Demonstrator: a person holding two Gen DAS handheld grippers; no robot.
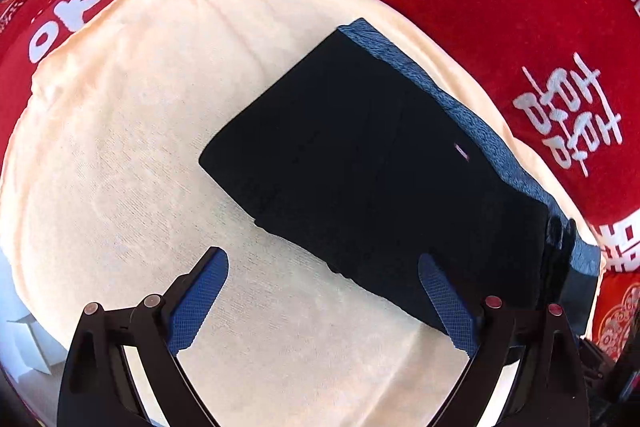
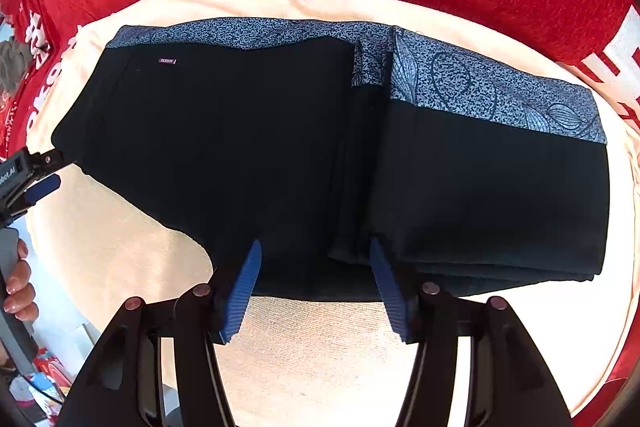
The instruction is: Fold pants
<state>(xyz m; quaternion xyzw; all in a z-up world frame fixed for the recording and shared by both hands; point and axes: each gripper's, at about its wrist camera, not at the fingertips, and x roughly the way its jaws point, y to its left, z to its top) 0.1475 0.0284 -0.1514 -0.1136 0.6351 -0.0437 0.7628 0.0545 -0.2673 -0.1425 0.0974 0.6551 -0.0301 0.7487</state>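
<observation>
Your pants (image 2: 280,147) lie folded on the cream cloth (image 1: 120,147), which sits on a red blanket (image 1: 480,7) with white characters. The pants are black with a blue patterned band (image 2: 480,87) along the far edge.

Your right gripper (image 2: 316,287) points down at the near edge of the pants, jaws spread, blue pads either side of a bunched fold in the black fabric. The pads don't press on it; nothing is pinched.

Your left gripper (image 1: 324,291) has its jaws spread wide and holds nothing. One pad is over bare cream cloth, the other over the near corner of the pants.

Only the right wrist view shows the layered fold, with one part lapped over the other at the middle, the leaf pattern on the band and a small label (image 2: 167,61). It also catches the left gripper at the frame's left edge, just beside the pants' left end, and your hand (image 2: 18,287) on its grip. The left wrist view shows the pants as one dark slab, the band a thin blue strip.
</observation>
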